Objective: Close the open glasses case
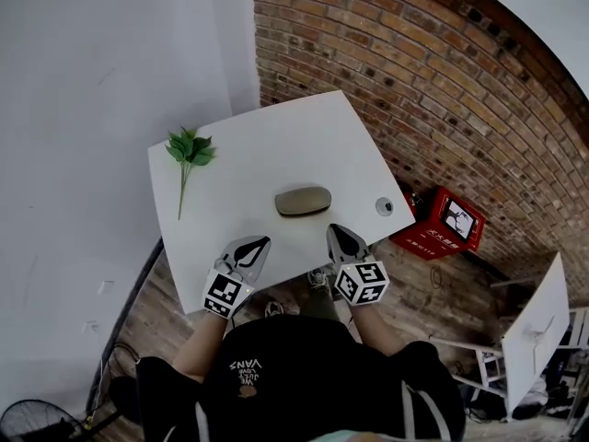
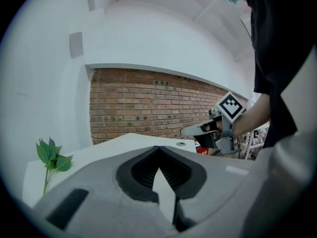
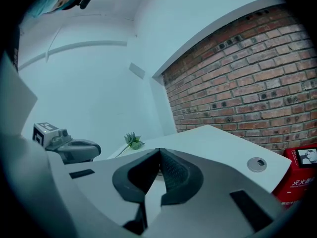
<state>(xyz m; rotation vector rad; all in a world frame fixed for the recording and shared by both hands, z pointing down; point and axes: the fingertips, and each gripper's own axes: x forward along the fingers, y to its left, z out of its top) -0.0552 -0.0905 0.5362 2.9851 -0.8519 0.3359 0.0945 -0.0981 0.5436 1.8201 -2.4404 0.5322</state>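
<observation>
**A:** Nearest first: how do the tongs stand?

**B:** The left gripper (image 1: 261,242) has its jaws pressed together on nothing. The right gripper (image 1: 335,231) is the same, tips meeting and empty. Both hang over the near edge of the white table (image 1: 276,141).

**A:** And the glasses case?

**B:** The glasses case (image 1: 303,201) lies mid-table with its lid down. The left gripper is at its 7 o'clock and the right at 5, neither touching it.

**A:** Farther out?

**B:** A round grommet (image 1: 385,206) at its 3 o'clock, a leafy sprig (image 1: 189,150) at 10.
</observation>
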